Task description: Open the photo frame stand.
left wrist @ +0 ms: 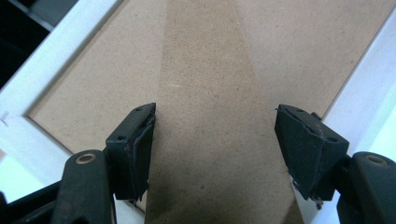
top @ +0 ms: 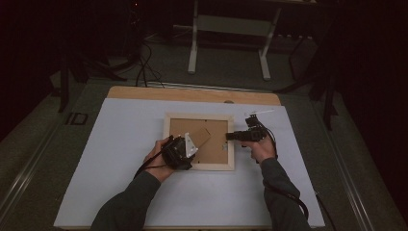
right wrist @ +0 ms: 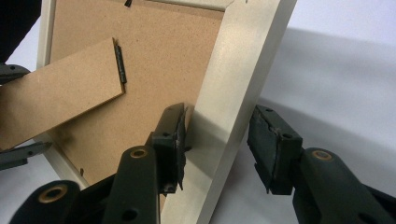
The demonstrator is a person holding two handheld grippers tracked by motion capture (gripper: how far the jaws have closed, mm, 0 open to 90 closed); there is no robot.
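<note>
A white picture frame lies face down on the white mat, its brown backing board up. The hinged cardboard stand is lifted off the board. My left gripper comes in from the frame's lower left. In the left gripper view it stands open with the stand between its jaws, which sit close to the stand's edges. My right gripper straddles the frame's right rail. It is open: one pad sits at the rail's inner edge, the other a little clear of the outer side.
The mat covers a wooden table. Beyond the table stand a white metal rack's legs and floor cables. The right gripper's cable trails along the forearm. A black hinge joins stand and board.
</note>
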